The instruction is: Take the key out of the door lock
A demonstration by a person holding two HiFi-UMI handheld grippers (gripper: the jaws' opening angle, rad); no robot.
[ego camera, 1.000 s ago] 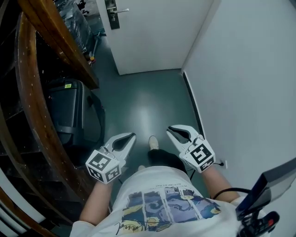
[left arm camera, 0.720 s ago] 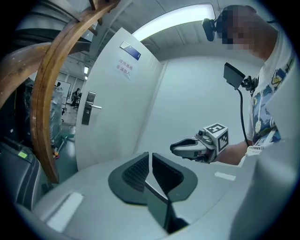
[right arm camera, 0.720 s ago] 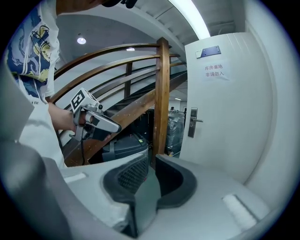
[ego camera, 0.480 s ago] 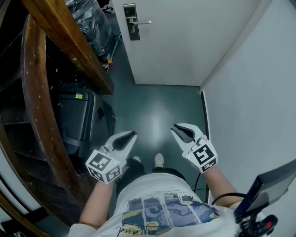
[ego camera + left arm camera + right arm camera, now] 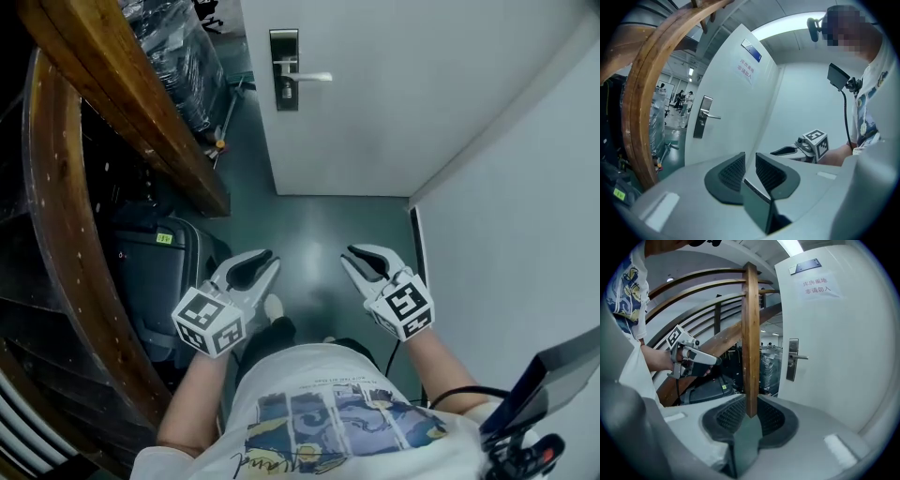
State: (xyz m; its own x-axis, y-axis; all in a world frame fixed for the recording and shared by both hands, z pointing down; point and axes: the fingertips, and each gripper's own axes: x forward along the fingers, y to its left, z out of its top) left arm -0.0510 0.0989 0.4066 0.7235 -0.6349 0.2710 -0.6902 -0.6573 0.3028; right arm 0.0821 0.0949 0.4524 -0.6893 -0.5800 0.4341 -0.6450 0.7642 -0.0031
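Both tools are up and level in front of the person. The left hand-held gripper (image 5: 269, 257) has just been opening, its jaws a narrow slit apart with nothing between them. The right hand-held gripper (image 5: 349, 253) has also just been opening; it is spread wider and also empty, with only a distant wooden post (image 5: 751, 333) showing through the gap. The target lies straight ahead, well apart across the floor (image 5: 319, 234): the lock plate (image 5: 284, 70) near the left edge of the door (image 5: 403, 103), under the lever handle (image 5: 314, 77). The key itself is too small to make out. It probably juts straight out of the door. The left tool lines up slightly better.
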